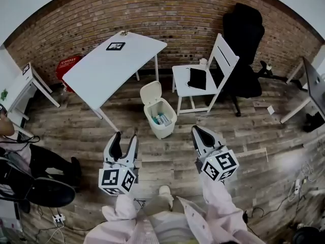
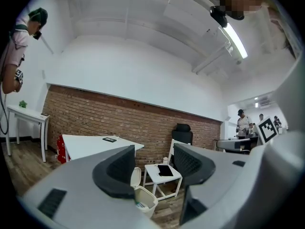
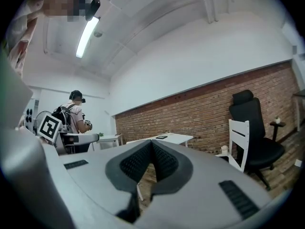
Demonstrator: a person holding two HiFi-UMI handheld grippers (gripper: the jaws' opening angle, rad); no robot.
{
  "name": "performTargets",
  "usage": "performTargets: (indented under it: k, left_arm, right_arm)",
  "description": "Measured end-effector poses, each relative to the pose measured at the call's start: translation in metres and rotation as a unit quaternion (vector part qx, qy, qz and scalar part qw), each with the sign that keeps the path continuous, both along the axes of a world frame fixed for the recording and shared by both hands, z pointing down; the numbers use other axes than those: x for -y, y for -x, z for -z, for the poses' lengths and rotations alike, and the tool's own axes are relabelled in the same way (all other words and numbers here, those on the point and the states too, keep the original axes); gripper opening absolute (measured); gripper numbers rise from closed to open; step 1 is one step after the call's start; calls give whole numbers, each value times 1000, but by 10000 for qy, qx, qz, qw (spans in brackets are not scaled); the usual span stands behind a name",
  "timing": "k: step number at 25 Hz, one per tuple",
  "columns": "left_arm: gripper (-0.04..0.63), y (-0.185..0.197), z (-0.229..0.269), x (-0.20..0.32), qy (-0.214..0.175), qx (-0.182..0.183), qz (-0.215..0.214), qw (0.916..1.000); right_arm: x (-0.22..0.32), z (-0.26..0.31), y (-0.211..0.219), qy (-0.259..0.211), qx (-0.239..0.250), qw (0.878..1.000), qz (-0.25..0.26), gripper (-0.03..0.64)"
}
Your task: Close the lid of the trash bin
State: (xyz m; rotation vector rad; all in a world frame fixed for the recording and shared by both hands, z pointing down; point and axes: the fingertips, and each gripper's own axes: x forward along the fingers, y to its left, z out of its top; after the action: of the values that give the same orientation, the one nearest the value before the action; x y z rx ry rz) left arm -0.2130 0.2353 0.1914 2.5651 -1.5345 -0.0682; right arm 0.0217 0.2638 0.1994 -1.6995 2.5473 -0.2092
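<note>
A small white trash bin (image 1: 163, 122) stands on the wood floor with its lid (image 1: 151, 93) tipped up and back; some rubbish shows inside. My two grippers hang in front of it, nearer to me and apart from it. The left gripper (image 1: 126, 134) is open with nothing between its jaws. The right gripper (image 1: 199, 130) is shut and empty, to the bin's right. In the left gripper view the bin (image 2: 145, 200) and its raised lid (image 2: 136, 176) show below the gap of the left gripper (image 2: 153, 156). The right gripper (image 3: 151, 144) hides the bin in its own view.
A white table (image 1: 114, 65) stands left of and behind the bin. A white chair (image 1: 200, 78) with a black pad on its seat is just to the right, and a black office chair (image 1: 244, 50) behind that. A seated person (image 1: 20, 161) is at the far left.
</note>
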Motion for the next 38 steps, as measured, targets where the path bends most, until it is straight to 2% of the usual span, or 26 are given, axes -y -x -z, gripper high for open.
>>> performTargets:
  k: [15,23,38]
  left_arm:
    - [249,-5,-22,76,234,-71,-124,9996]
    - [249,-23,-40,146,394,24,-65,9992]
    - [249,-60,-83,275,927,37,403,9949]
  right_arm:
    - [73,-24,-7,259,51,9996,-129,3]
    - [155,-41,-22,427,114,9990,25,3]
    - [308,-77,-54,884,125,9940,639,3]
